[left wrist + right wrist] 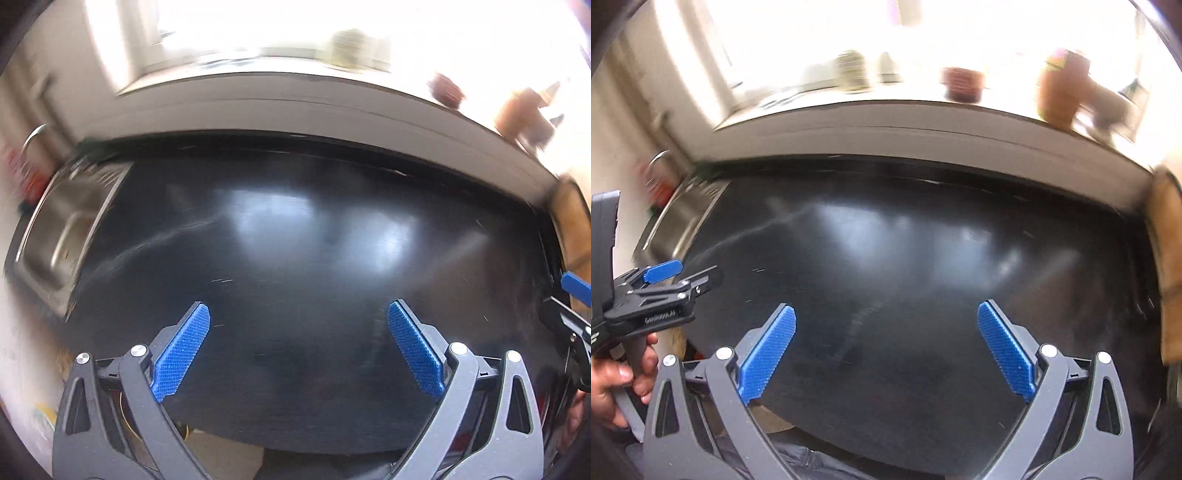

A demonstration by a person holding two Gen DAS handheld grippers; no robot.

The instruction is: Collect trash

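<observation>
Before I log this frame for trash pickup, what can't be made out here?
- Items on the windowsill: motion blur and window glare in both views; cannot tell whether any is trash.
- Brown object at the counter's right end: cut off by the frame edge.
- Sink: blurred; contents unreadable.
- Right tool in the left view: mostly cut off; left tool shows only side-on.
</observation>
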